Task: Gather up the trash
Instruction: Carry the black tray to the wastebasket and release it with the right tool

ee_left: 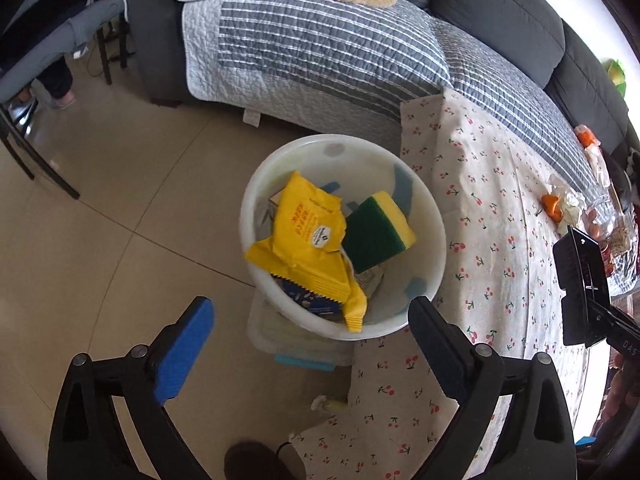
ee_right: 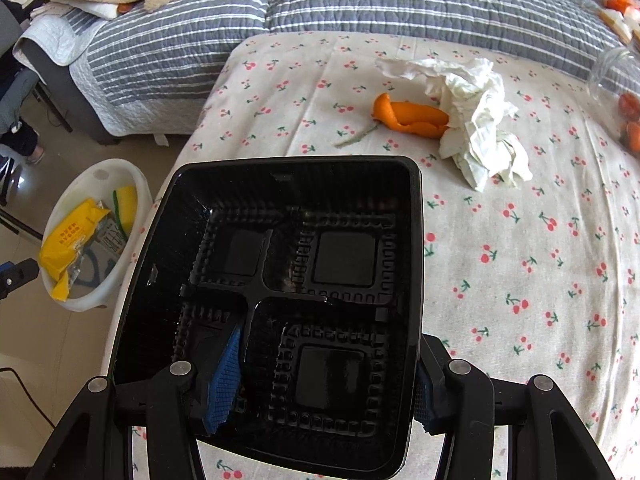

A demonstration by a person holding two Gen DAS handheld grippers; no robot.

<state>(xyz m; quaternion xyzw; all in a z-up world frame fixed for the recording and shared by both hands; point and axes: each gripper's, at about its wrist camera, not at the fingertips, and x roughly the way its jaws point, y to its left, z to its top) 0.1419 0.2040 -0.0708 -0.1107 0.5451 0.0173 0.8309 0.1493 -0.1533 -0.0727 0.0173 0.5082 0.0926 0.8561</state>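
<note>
The right gripper (ee_right: 320,396) held the black compartment tray (ee_right: 276,280) clamped across its near edge, the tray's long axis running straight ahead of the fingers above the cherry-print desk (ee_right: 520,260). The white bin (ee_right: 102,296) lay ahead and well to the left of this gripper, beyond the desk's edge on the floor. The left gripper (ee_left: 310,316) hung empty, jaws wide, directly above that bin, while orange peel (ee_right: 408,118) and crumpled tissue (ee_right: 476,120) remained ahead-right of the tray.
</note>
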